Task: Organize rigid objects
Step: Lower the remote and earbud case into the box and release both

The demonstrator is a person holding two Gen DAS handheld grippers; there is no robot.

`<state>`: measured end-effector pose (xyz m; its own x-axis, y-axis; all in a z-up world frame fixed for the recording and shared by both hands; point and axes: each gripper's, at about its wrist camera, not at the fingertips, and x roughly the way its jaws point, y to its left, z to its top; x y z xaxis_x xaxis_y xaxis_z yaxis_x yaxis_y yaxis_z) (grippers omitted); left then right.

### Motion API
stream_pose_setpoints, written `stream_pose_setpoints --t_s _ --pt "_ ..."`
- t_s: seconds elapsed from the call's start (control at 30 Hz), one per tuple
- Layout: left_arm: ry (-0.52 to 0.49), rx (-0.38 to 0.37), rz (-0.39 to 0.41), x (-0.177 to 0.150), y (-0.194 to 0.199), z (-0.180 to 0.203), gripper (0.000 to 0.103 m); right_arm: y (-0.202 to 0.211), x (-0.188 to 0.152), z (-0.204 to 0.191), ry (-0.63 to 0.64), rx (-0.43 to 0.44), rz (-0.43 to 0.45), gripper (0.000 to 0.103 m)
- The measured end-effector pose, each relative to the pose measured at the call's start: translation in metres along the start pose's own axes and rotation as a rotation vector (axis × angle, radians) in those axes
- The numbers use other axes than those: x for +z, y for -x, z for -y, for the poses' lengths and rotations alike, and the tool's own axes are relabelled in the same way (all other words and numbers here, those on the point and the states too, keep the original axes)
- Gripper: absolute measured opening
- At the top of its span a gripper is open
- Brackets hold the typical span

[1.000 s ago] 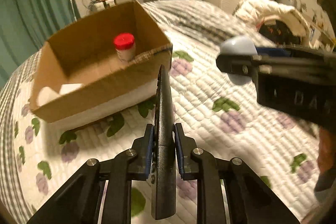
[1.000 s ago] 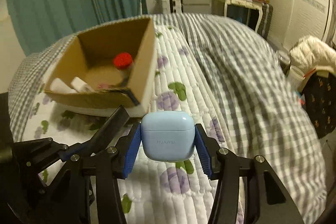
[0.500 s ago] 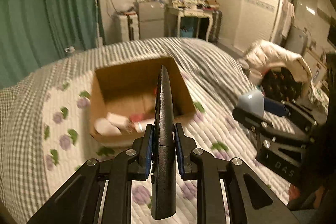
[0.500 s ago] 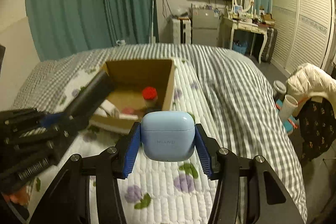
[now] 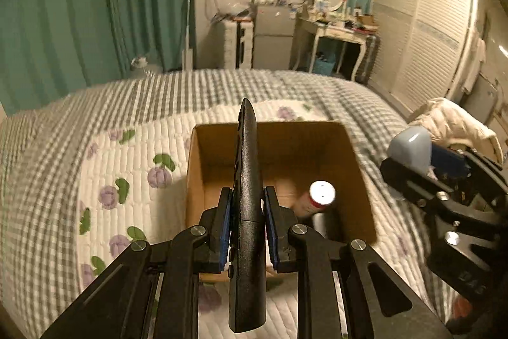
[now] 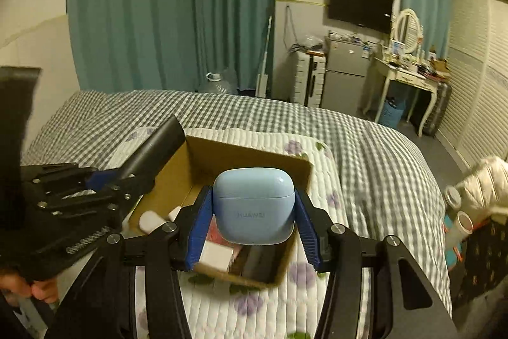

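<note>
In the left wrist view, a black remote control (image 5: 247, 212) is pinched edge-on between the blue pads of the left claw (image 5: 247, 224), its long body running up the centre of the frame and its tip reaching past the far wall of the cardboard box (image 5: 358, 167). The box is seen lying open on the quilted floral cover of the bed (image 5: 111, 167), directly beyond the claw. Inside the box, at centre right, a red-and-white bottle (image 5: 317, 199) is seen lying with its round end toward the camera.

At the right edge of the same frame, the right claw (image 5: 412, 161) is seen from the side, with a pale blue object pinched at its tip.

In the right wrist view, a pale blue earbud case (image 6: 253, 205) marked HUAWEI is pinched upright between the ribbed blue pads of the right claw (image 6: 253, 221), at the centre of the frame and in front of the box (image 6: 295, 167). Small white items (image 6: 149, 220) and a red one are partly seen in the box beneath the case. At the left of this frame the left claw (image 6: 108, 180) is seen, with the remote (image 6: 152, 148) slanting up toward the box's near corner.
</note>
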<state>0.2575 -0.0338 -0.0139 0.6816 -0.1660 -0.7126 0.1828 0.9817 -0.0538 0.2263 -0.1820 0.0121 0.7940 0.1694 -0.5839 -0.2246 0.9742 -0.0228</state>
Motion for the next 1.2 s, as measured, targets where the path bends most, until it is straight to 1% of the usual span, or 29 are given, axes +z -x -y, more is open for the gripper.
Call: stream_pose_setpoints --t_s 0.07,0.13,0.2,0.27,0.33,0.43,0.5,0.67,0.77,0.93,1.03,1.07,1.1,1.13,1.2 --pt "0.02 0.003 -0.027 -0.001 -0.021 -0.008 0.019 -0.016 0.003 -0.002 0.014 0.006 -0.006 0.05" --pt "0.018 0.013 -0.046 -0.002 -0.036 -0.011 0.019 -0.036 0.004 -0.003 0.016 0.015 -0.018 0.05" --pt "0.016 0.008 -0.071 -0.006 -0.052 -0.016 0.019 -0.051 0.0 -0.001 0.01 0.024 -0.032 0.05" --pt "0.014 0.007 -0.081 -0.008 -0.062 -0.018 0.019 -0.063 -0.003 0.0 0.011 0.028 -0.043 0.05" --pt "0.009 0.007 -0.074 -0.009 -0.066 -0.017 0.02 -0.075 -0.008 0.001 0.011 0.034 -0.057 0.05" --pt "-0.003 -0.003 -0.049 -0.008 -0.066 -0.014 0.022 -0.084 -0.017 0.001 0.005 0.042 -0.071 0.05" --pt "-0.005 0.009 -0.037 -0.006 -0.064 -0.013 0.023 -0.086 -0.021 0.002 0.0 0.046 -0.073 0.05" --pt "0.011 0.018 -0.004 0.004 -0.047 -0.018 0.024 -0.083 -0.023 0.006 -0.013 0.05 -0.071 0.05" --pt "0.02 0.038 0.015 0.01 -0.036 -0.026 0.024 -0.086 -0.02 0.005 -0.014 0.057 -0.076 0.05" --pt "0.028 0.053 0.016 0.009 -0.029 -0.037 0.024 -0.116 -0.02 -0.008 -0.012 0.077 -0.139 0.05" --pt "0.025 0.066 0.007 0.004 -0.032 -0.043 0.024 -0.132 -0.021 -0.015 -0.013 0.074 -0.168 0.05" --pt "0.026 0.064 0.004 0.002 -0.033 -0.044 0.024 -0.136 -0.021 -0.016 -0.018 0.079 -0.172 0.055" --pt "0.03 0.061 -0.001 0.0 -0.034 -0.046 0.024 -0.138 -0.021 -0.016 -0.026 0.065 -0.168 0.062" --pt "0.031 0.061 -0.005 -0.001 -0.035 -0.048 0.024 -0.137 -0.021 -0.015 -0.034 0.052 -0.159 0.073" --pt "0.028 0.063 -0.009 -0.004 -0.034 -0.048 0.024 -0.13 -0.018 -0.011 -0.05 0.054 -0.137 0.073"
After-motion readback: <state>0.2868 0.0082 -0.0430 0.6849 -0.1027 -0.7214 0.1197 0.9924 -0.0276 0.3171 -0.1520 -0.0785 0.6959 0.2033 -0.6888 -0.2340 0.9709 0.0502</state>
